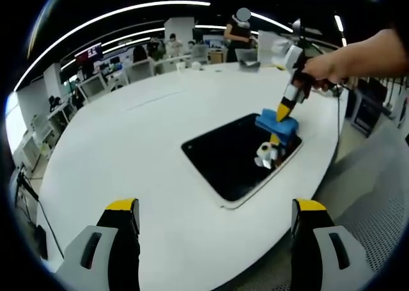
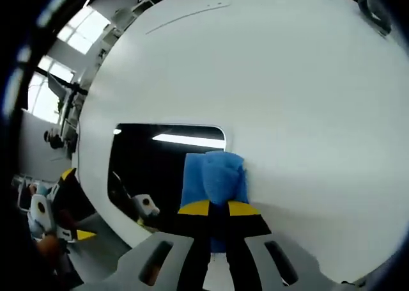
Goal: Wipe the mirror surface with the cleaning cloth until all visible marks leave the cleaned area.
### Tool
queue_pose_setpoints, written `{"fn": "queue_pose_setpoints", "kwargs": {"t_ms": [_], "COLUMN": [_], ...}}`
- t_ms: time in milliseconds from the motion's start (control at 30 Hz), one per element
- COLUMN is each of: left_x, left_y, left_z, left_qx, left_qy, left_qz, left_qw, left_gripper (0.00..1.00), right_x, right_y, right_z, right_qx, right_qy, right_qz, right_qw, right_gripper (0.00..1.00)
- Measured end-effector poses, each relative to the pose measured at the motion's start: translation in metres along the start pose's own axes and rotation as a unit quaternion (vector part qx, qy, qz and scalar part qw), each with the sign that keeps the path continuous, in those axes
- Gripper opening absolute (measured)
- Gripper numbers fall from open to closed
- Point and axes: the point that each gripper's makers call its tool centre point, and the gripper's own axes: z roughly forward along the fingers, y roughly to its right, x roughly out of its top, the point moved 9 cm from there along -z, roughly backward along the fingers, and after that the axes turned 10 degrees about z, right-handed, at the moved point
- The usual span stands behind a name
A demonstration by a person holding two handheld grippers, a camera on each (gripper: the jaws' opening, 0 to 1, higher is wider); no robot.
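A dark rectangular mirror [image 1: 239,158] lies flat on a white round counter [image 1: 140,137], near its edge. In the left gripper view, the left claw [image 1: 215,222] hovers with its jaws wide apart and nothing between them; the mirror sits ahead of it. A person's hand [image 1: 329,68] holds the right claw [image 2: 217,209], clamped on a blue cleaning cloth [image 2: 214,176] that presses against the mirror's far corner, just beyond the claw tips.
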Motion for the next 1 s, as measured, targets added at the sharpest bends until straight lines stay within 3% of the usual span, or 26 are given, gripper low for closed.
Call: {"fn": "queue_pose_setpoints", "kwargs": {"t_ms": [433,1000], "left_x": [0.000,0.001], "left_y": [0.000,0.000], "left_z": [0.000,0.000], "left_qx": [0.000,0.000], "left_qy": [0.000,0.004], "left_qz": [0.002,-0.001], "left_qw": [1.0000,1.0000], "left_gripper": [0.99,0.99], "right_x": [-0.002,-0.021], "right_y": [-0.005,-0.006], "right_z": [0.001,-0.004], "right_qx": [-0.025,-0.024], "right_qy": [0.011,0.007], "right_qz": [-0.035,-0.037], "right_qw": [0.9990,0.9990], "right_gripper": [0.02,0.03]}}
